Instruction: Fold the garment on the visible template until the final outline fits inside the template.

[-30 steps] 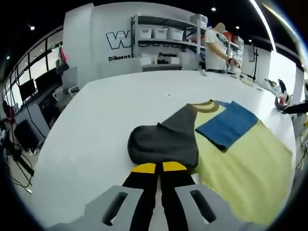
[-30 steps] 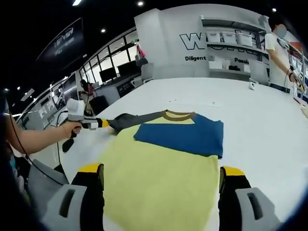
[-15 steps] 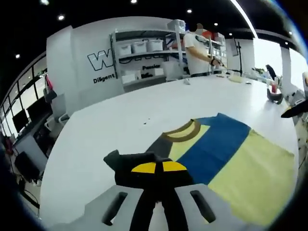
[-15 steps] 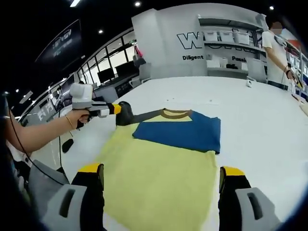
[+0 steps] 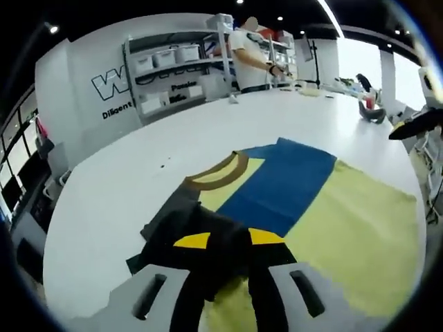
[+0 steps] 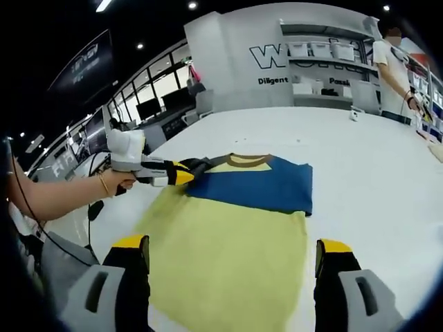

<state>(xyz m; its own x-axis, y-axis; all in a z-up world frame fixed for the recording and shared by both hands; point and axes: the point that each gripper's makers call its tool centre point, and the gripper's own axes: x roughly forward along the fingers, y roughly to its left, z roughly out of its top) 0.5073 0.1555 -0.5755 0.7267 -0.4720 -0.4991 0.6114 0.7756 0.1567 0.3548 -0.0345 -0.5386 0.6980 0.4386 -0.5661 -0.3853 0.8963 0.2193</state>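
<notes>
While left claw clamps grey sleeve over shirt, sleeve fold in hand; right claw gapes, idle. Next: lay sleeve flat on counter, release.

Grey sleeve now carried by left tongs inward over shirt.

Open workshop hall under a dark ceiling

A wide white bench runs toward a white wall with large lettering. Metal shelving holds white bins; a person stands beside it. Small ceiling spotlights glow above, and tall windows line one side.
</notes>
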